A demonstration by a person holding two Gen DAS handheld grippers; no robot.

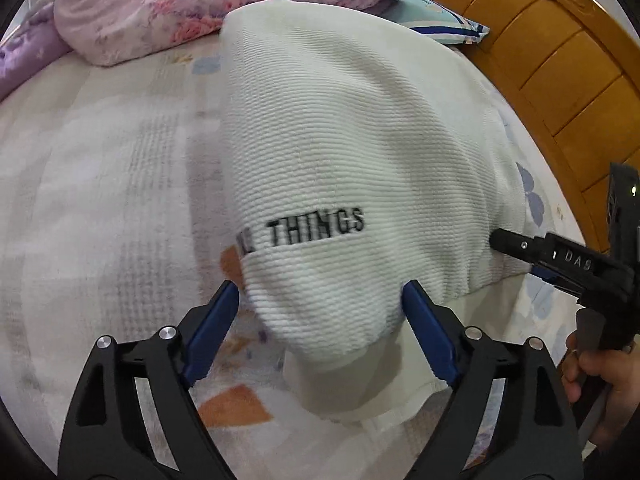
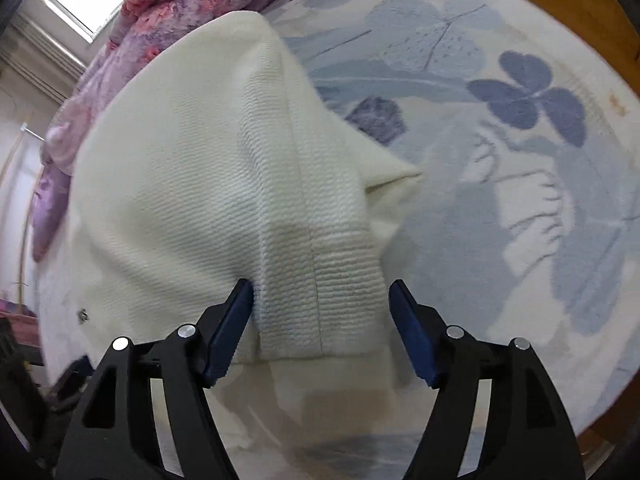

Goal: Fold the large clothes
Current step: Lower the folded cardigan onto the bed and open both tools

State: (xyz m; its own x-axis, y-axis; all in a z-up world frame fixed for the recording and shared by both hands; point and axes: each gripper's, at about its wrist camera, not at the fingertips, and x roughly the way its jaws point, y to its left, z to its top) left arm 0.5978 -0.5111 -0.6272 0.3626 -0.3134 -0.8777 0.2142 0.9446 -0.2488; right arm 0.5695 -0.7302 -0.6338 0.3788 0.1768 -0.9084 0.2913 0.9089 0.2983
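White ribbed knit, a large sweater (image 1: 340, 152), lay spread on the patterned bedspread (image 1: 100, 200), and everything else sat around it. To the sweater's left and beyond it was a heap of purple floral bedding (image 1: 168, 4). The sweater's near edge, below black lettering reading "THINGS" (image 1: 318, 226), lay between the blue pads of the left gripper (image 1: 320, 304), whose jaws stood wide apart, the cloth loose between them. To the sweater's right, the right gripper (image 1: 500, 240) reached its black tip to the cloth's edge, with a hand (image 1: 600, 380) on its handle. In its own camera the right gripper (image 2: 320, 300) also stood apart, a folded edge of the sweater (image 2: 200, 184) lying between its pads, unclamped. Past the sweater's right side rose a wooden headboard (image 1: 560, 60).
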